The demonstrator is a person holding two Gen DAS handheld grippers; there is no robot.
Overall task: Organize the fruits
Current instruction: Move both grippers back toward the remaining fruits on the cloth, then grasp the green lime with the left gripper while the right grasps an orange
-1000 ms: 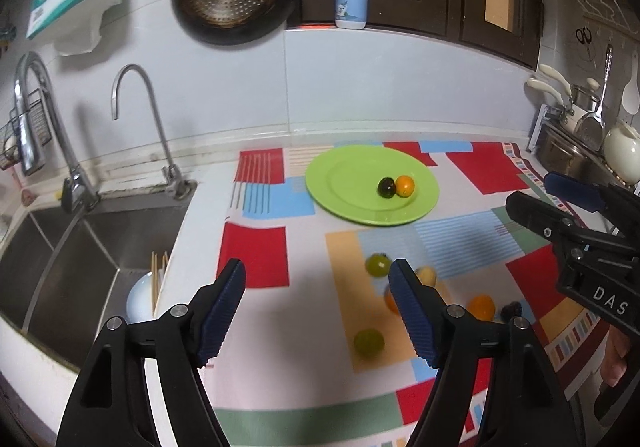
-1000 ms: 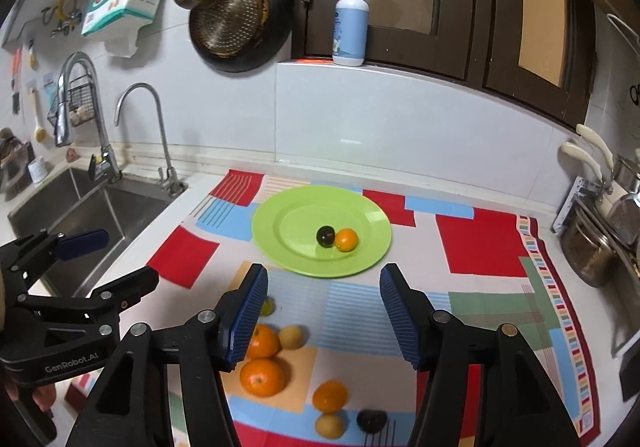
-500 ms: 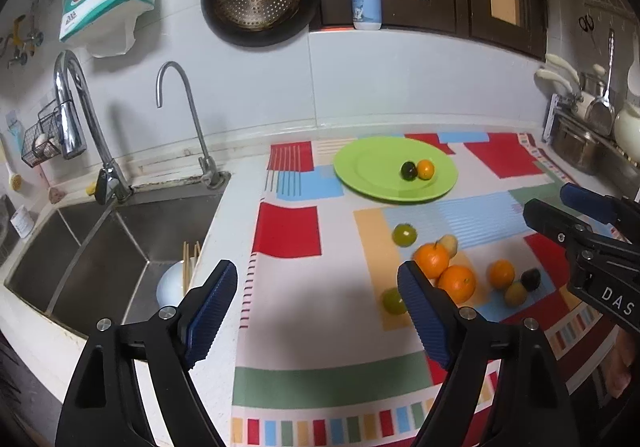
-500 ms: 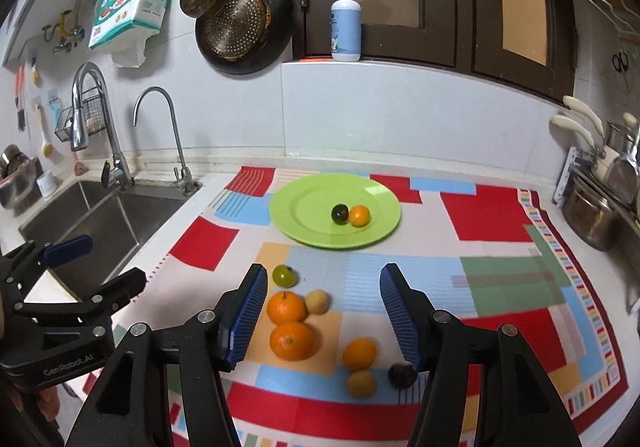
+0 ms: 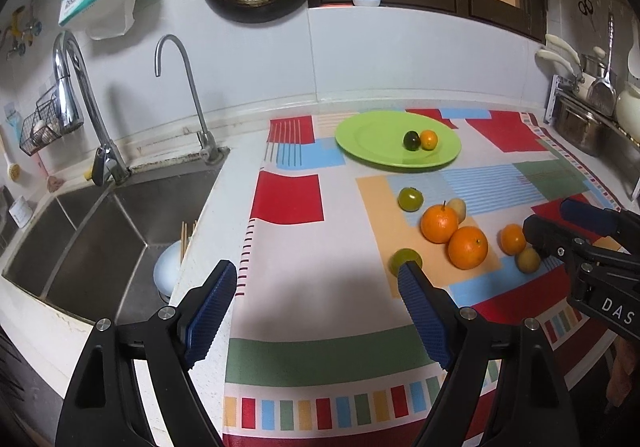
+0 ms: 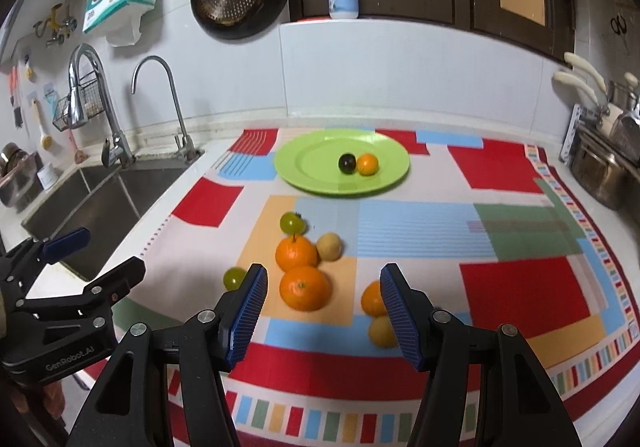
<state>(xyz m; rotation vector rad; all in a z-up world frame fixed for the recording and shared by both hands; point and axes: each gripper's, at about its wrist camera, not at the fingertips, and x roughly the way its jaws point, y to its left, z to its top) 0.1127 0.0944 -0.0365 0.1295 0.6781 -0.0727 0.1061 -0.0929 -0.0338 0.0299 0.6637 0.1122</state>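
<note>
the sink (image 5: 100, 239) lies at far left, beside the patterned cloth (image 5: 320, 303) on the counter. the left gripper (image 5: 316, 287) hovers over the cloth's near left part, jaws apart with nothing between them. a green fruit (image 5: 405, 259) sits just behind its right finger. two large oranges (image 6: 305, 287) touch each other mid-cloth, with another green fruit (image 6: 293, 223) and a tan one (image 6: 329, 245) just behind. the right gripper (image 6: 323, 289) hangs above them, jaws apart, gripping nothing. a small orange (image 6: 372, 299) and a yellow fruit (image 6: 382, 331) lie by its right finger. farther back, the green plate (image 6: 312, 163) holds a dark fruit (image 6: 346, 163) touching a small orange one (image 6: 367, 164).
</note>
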